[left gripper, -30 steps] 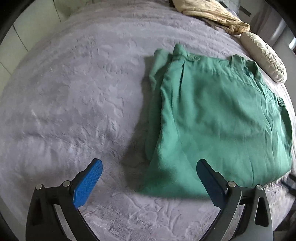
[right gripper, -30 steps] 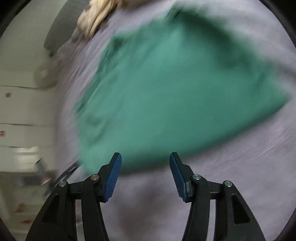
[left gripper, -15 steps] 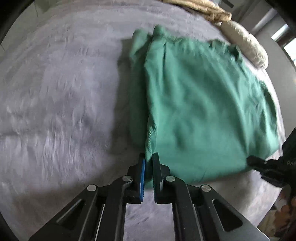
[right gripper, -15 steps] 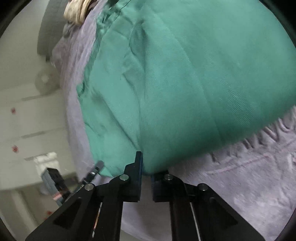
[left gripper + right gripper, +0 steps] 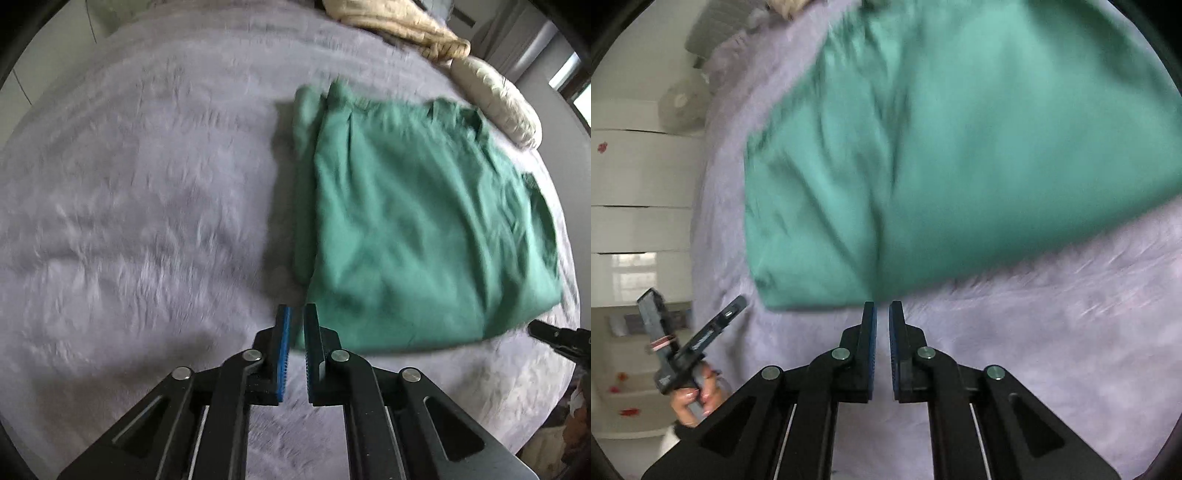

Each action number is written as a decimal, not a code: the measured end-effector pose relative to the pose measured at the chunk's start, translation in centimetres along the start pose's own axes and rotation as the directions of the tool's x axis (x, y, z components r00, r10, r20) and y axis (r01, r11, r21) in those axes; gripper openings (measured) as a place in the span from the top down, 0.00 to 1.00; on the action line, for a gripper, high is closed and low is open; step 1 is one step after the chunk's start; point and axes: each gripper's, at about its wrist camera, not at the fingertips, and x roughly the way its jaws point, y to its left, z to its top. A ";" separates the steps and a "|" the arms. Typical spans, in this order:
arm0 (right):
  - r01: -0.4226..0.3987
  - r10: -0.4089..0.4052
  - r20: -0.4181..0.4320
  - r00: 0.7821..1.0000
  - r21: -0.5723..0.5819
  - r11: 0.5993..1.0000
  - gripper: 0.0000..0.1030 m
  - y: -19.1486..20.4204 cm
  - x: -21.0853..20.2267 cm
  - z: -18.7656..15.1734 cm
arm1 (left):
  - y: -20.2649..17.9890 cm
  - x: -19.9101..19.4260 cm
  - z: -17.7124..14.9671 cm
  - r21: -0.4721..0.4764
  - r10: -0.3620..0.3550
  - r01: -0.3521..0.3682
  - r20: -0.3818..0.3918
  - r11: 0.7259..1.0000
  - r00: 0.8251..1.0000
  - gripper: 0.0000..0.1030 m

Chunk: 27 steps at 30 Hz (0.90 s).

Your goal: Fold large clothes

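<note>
**On the bed, both claws closed just short of the folded green garment**

Across a grey fleecy bed cover (image 5: pixel 140 206), the left wrist view shows a green garment (image 5: pixel 413 229) lying folded into a rough rectangle on the right half of the bed. The left claw (image 5: pixel 294 317) has its blue pads nearly together with nothing between them; its tips sit just at the garment's near left corner, and I cannot tell if they touch. A beige blanket (image 5: pixel 399 26) and a pale pillow (image 5: pixel 495 99) lie at the far right edge. The other claw's tip pokes in at the right edge.

From the right wrist view, the garment (image 5: pixel 960 147) fills the upper frame, blurred. The right claw (image 5: pixel 882 310) is also closed and empty, at the near edge's fold line. Both seem placed at opposite near corners, probably to lift that edge for another fold. At far left, a hand (image 5: pixel 692 400) holds the other gripper.
</note>
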 end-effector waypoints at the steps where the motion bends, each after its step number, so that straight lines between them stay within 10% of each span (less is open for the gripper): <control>1: 0.026 -0.026 0.033 0.999 -0.005 1.000 0.93 -0.3 -0.9 0.1 | -0.5 0.1 0.7 0.001 -0.005 0.005 0.009 1.000 1.000 0.92; 10: 0.307 -0.312 0.097 0.945 0.059 0.950 1.00 -9.5 -1.5 4.4 | -2.6 6.6 1.0 0.037 0.091 -0.089 -0.051 0.995 0.995 0.92; 27: 0.161 -0.165 0.035 0.986 0.103 0.982 0.97 -9.4 -5.0 0.6 | -2.6 0.5 -3.3 0.013 0.173 -0.172 -0.106 0.985 0.979 0.92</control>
